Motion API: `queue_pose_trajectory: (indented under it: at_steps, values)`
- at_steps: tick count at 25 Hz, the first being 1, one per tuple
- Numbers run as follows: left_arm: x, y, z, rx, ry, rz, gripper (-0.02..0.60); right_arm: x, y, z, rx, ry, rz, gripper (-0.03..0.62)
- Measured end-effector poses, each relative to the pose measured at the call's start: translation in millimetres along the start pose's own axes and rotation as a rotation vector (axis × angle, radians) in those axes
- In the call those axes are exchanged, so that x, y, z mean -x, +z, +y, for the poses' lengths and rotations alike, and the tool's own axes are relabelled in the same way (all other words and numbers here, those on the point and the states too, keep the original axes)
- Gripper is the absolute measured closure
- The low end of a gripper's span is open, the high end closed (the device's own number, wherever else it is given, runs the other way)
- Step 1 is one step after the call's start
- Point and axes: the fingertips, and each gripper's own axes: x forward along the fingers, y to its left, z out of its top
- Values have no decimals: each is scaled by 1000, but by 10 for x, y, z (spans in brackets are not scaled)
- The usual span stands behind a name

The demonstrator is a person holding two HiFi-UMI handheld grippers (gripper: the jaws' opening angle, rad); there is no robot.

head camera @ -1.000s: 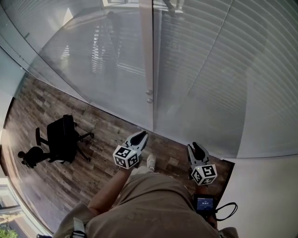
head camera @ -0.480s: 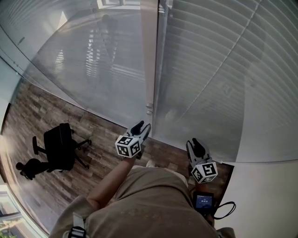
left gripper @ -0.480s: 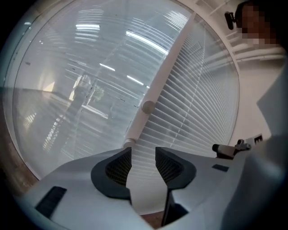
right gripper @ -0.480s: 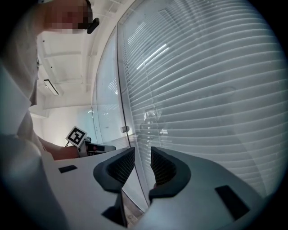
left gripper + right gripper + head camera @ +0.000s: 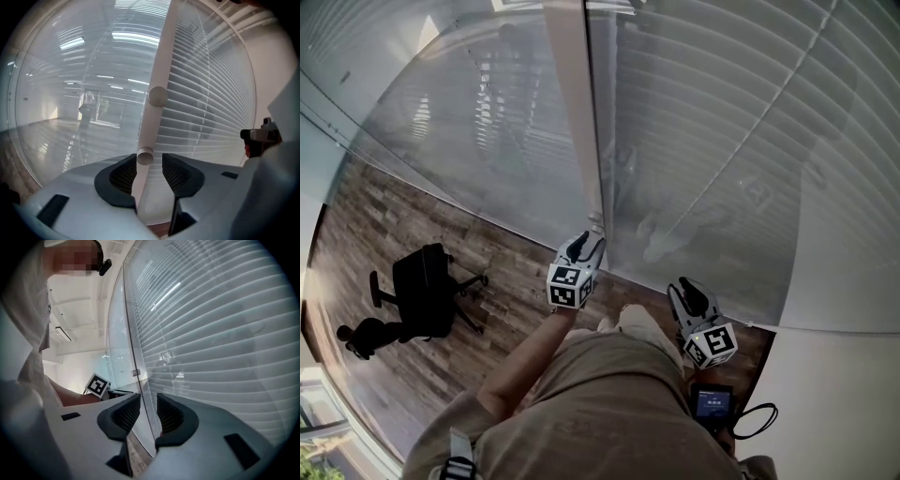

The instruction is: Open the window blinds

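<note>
Hanging just right of the white post (image 5: pixel 577 122): window blinds (image 5: pixel 741 141), lowered behind glass. Left gripper (image 5: pixel 586 244) at the post's lower knob (image 5: pixel 144 157), jaws just opened, knob between them, not clamped. Right gripper (image 5: pixel 687 287) right of the post, jaws apart, empty.

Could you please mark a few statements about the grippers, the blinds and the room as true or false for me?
1. The left gripper has its jaws apart, with a round knob of the white post between them. True; the jaws have just been opening, and the pads do not press on it.
2. The right gripper is shut on a slat. False: its jaws stand apart and hold nothing.
3. A black office chair stands on the wooden floor. True.
4. The blinds are drawn fully up. False: their slats cover the glass.
</note>
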Motion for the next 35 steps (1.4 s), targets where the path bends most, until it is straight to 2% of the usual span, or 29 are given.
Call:
queue_pose_trajectory:
  at_steps: [3,7,10,13,17,22,26,29,35]
  values:
    - [-52,-81,59,-2,31,15,417,-76,-100,-9,-8,59,17,477]
    - [-53,-71,-5,-10,69,38,417,-93,25,11,-34,148,7,477]
    - [-37,-33,-2,0,102,31,417,-116,86,10,-28,189,11,477]
    - [-34,-23,21,-8,127,13,417,-99,-39,36,-23,229,42,477]
    - [-44,-78,58,-4,144,16,417,-136,-119,-14,-19,251,69,477]
    - [-122,-114,121,19,161,34,417,-234,44,-53,0,269,51,477]
    - [-145,-54,139,-8,183,47,417,-198,60,25,23,333,58,477]
    - [-131,-138,187,-29,202,38,417,-214,-117,99,24,375,77,477]
    - [-249,-66,239,-52,202,16,417,-329,-169,16,16,379,83,477]
